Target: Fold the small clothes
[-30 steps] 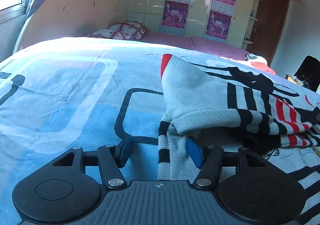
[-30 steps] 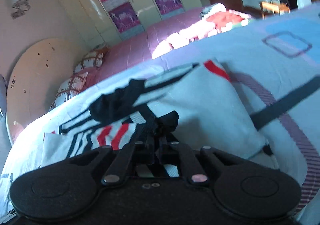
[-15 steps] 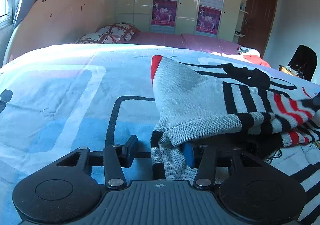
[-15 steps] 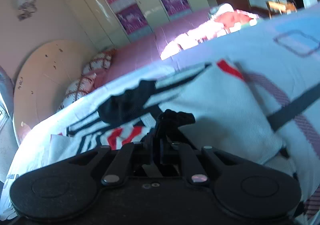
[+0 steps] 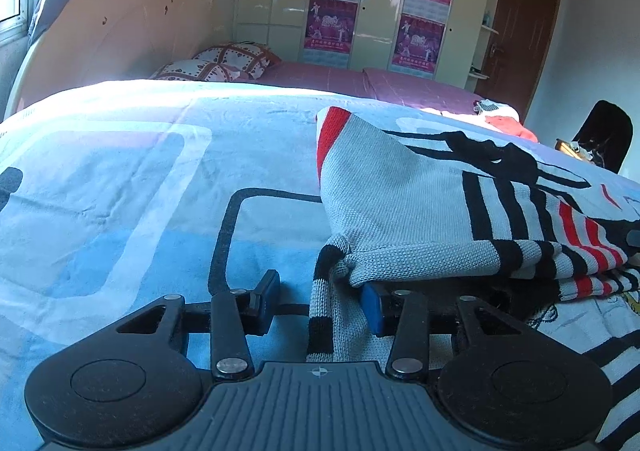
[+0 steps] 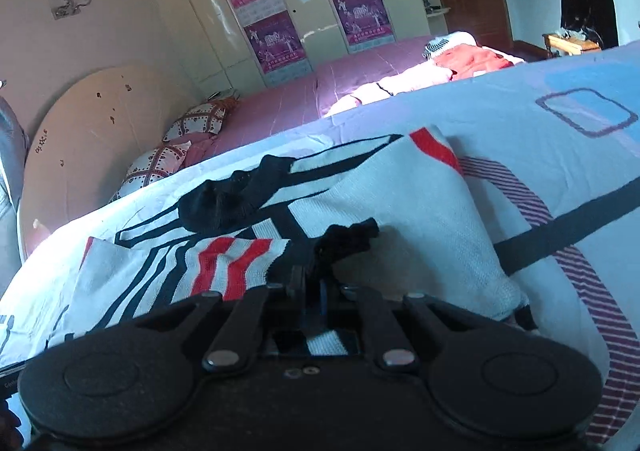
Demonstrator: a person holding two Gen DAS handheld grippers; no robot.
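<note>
A grey knit sweater (image 5: 400,191) with black and red stripes lies partly folded on the blue patterned bedspread (image 5: 120,191). Its striped cuff strip (image 5: 320,315) hangs between the blue pads of my left gripper (image 5: 320,299). Those jaws are closing; the left pad stands clear of the knit and the right pad sits under the folded edge. In the right wrist view the same sweater (image 6: 400,219) lies ahead. My right gripper (image 6: 314,287) pinches a bunch of its black edge (image 6: 348,239). Its jaws are opening slightly with the knit still between them.
Beyond the bedspread (image 6: 560,155) lies a pink bed (image 5: 360,83) with patterned pillows (image 5: 224,63) and a red clothes pile (image 6: 468,59). A round board (image 5: 120,23) leans at the left wall. A dark chair (image 5: 604,139) stands at the right.
The left jaws have narrowed around the striped cuff strip. The right gripper has rolled a little and still pinches the black edge, which now bunches up above its fingers.
</note>
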